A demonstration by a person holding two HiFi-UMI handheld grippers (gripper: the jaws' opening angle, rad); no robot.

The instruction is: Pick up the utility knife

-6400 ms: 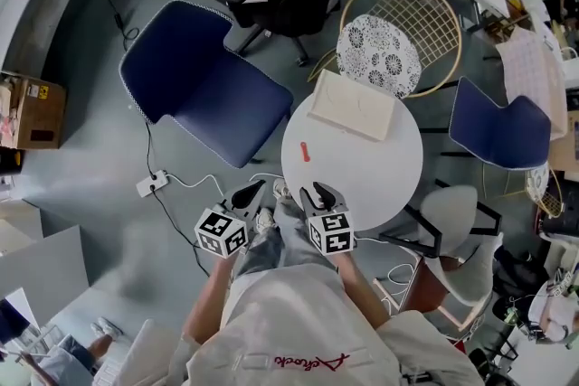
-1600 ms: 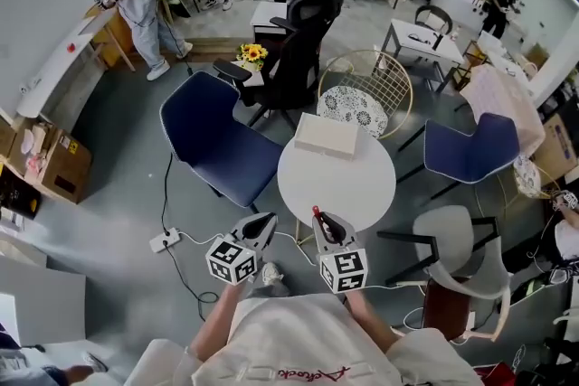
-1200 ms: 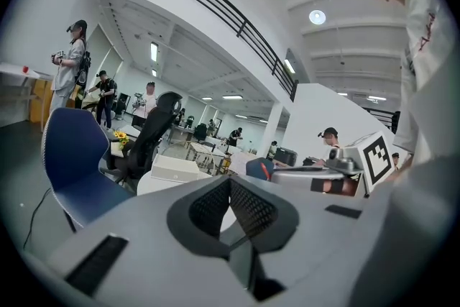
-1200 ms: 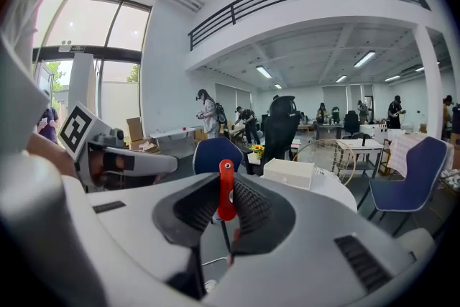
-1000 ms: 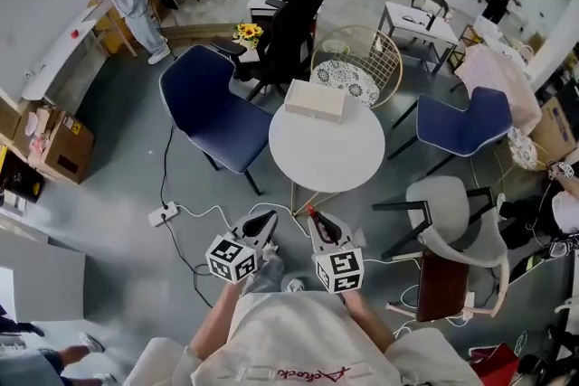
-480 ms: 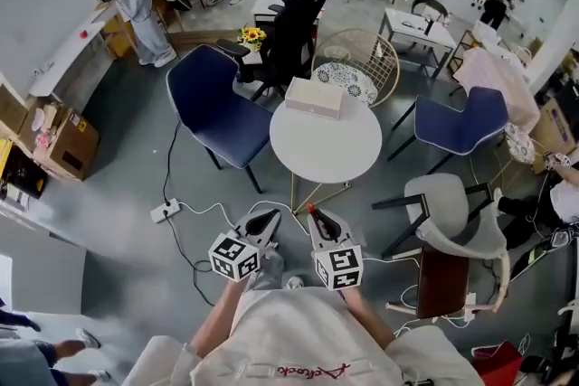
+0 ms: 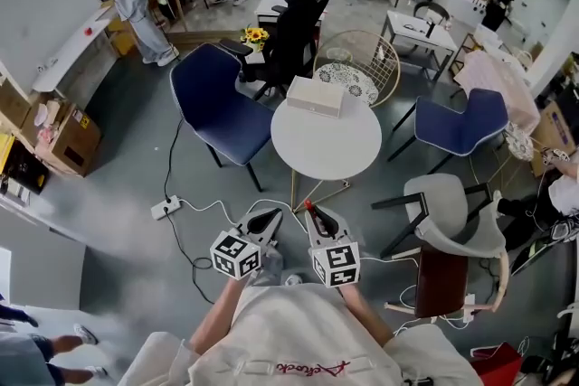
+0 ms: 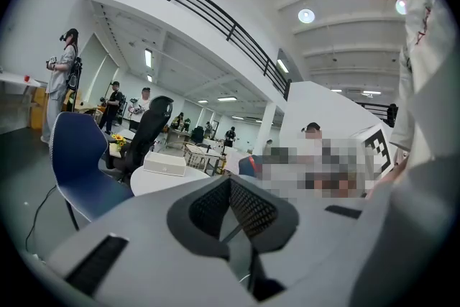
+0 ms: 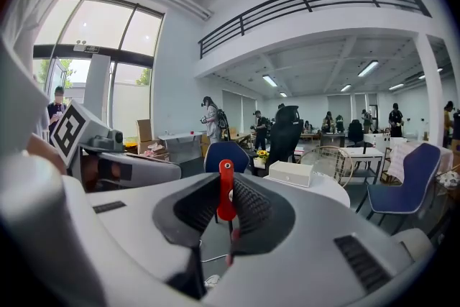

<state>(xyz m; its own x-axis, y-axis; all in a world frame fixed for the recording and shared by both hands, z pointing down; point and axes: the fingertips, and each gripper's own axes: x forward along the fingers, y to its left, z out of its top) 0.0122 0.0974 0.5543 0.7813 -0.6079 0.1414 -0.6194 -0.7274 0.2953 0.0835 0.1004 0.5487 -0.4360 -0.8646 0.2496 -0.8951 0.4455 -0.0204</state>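
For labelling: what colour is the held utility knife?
The utility knife is red; right gripper view shows best.

grey floor (image 7: 109, 221), round white table (image 7: 326, 145), blue chairs (image 7: 217, 108), bright ceiling lights.

utility knife (image 9: 226, 190): red, smooth plastic
table (image 7: 326, 149): white, smooth, matt top
blue chair (image 7: 217, 113): matt cloth
wire chair (image 7: 384, 57): thin metal rods
floor (image 7: 109, 194): grey, smooth, faint sheen

Red utility knife (image 9: 226, 189), wht table (image 7: 326, 149), prob. navy chair (image 7: 213, 104)
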